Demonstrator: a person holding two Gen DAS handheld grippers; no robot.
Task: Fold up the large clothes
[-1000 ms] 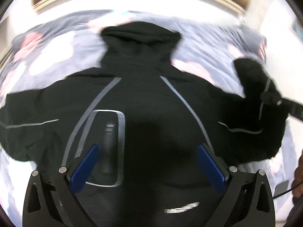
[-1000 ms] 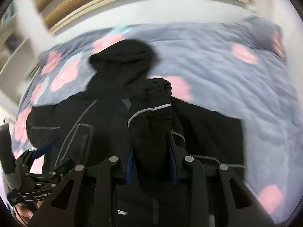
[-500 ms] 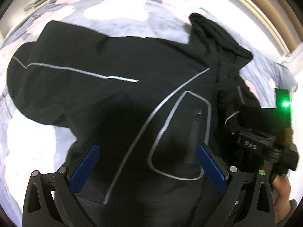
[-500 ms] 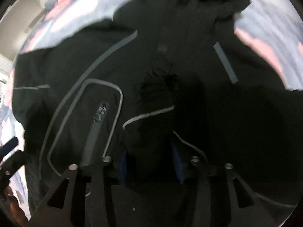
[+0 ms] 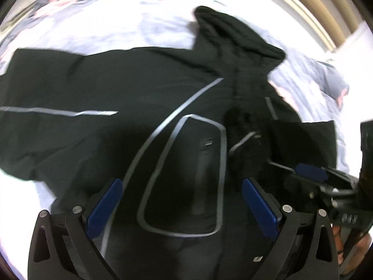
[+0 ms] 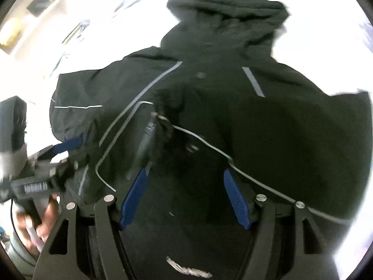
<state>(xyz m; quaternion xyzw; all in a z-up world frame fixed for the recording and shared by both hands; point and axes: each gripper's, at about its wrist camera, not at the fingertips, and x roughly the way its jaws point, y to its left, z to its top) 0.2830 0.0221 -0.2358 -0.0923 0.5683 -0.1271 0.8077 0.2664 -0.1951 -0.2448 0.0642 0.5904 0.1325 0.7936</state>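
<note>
A black hooded jacket (image 5: 139, 98) with grey reflective stripes lies spread on a bed; it also fills the right wrist view (image 6: 233, 93). Its right sleeve (image 6: 291, 140) lies folded across the chest, the cuff (image 5: 242, 128) near the middle. Its left sleeve (image 5: 42, 88) stretches out to the left. The hood (image 6: 228, 16) lies at the far end. My left gripper (image 5: 181, 198) is open and empty above the chest pocket outline. My right gripper (image 6: 184, 191) is open and empty just above the folded sleeve; it also shows at the right of the left wrist view (image 5: 310, 170).
The bed cover (image 5: 116, 23) is grey-blue with pink patches. A wooden headboard or frame (image 5: 303, 7) runs behind the hood. Shelving (image 6: 30, 16) stands at the far left of the right wrist view.
My right gripper has opened and let go of the sleeve cuff, which now lies across the chest. Both grippers have drawn back a little from the jacket.
</note>
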